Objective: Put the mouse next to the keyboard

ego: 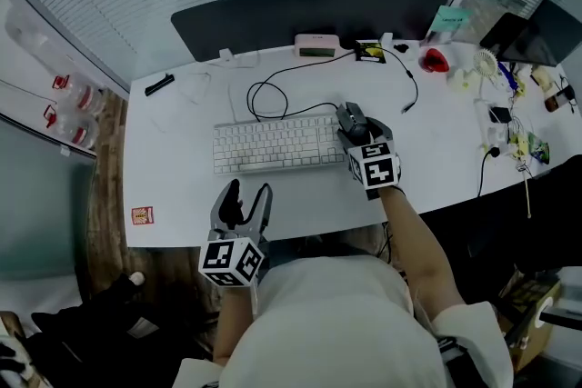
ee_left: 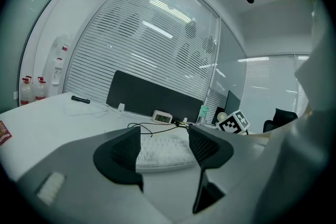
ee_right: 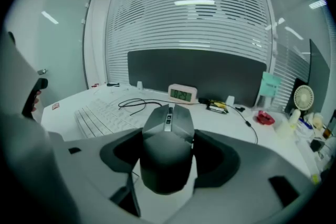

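Observation:
The dark grey mouse (ego: 351, 114) rests on the white desk (ego: 173, 150), right beside the right end of the white keyboard (ego: 277, 145). My right gripper (ego: 357, 131) is shut on it, a pad against each side; in the right gripper view the mouse (ee_right: 168, 131) fills the gap of the right gripper (ee_right: 168, 160), with the keyboard (ee_right: 97, 115) to its left. My left gripper (ego: 247, 198) hovers at the desk's front edge, open and empty. In the left gripper view the keyboard (ee_left: 163, 157) shows between the jaws of the left gripper (ee_left: 165, 145).
A black cable (ego: 273, 91) loops behind the keyboard toward a white clock (ego: 316, 45). A black marker (ego: 159, 84) lies far left. A red object (ego: 435, 61), a small fan (ego: 486, 62) and clutter fill the right end. A dark partition (ego: 309, 14) backs the desk.

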A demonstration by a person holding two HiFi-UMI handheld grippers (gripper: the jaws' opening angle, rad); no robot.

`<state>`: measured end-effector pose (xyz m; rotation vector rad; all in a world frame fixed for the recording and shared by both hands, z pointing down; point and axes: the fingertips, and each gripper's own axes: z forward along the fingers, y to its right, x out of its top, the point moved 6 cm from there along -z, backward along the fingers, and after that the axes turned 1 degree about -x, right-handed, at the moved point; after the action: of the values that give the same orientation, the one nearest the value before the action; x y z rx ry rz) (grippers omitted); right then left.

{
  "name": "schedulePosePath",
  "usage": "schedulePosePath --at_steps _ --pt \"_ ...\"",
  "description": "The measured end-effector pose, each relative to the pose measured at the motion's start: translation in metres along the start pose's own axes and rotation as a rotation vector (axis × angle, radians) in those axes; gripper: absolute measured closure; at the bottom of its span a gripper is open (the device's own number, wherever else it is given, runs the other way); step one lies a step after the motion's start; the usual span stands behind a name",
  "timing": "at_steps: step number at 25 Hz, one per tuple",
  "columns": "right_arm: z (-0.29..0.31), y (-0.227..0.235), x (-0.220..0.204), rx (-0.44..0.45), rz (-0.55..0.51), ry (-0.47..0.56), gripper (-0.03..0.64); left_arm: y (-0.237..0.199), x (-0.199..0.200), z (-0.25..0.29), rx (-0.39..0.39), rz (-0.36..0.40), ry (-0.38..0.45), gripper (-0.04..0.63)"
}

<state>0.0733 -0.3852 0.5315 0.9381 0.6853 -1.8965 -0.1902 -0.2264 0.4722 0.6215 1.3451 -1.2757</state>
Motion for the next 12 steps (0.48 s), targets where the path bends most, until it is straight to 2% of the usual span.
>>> schedulePosePath --at_steps 7,12 --pt "-0.001 0.040 -0.031 -0.092 0.075 -0.062 0.324 0.012 -0.003 0.017 -0.044 0.011 -0.030 0.304" --pt "0.005 0.051 -0.051 -0.115 0.104 -0.114 0.324 0.015 -0.005 0.024 -0.052 0.021 -0.047 0.304"
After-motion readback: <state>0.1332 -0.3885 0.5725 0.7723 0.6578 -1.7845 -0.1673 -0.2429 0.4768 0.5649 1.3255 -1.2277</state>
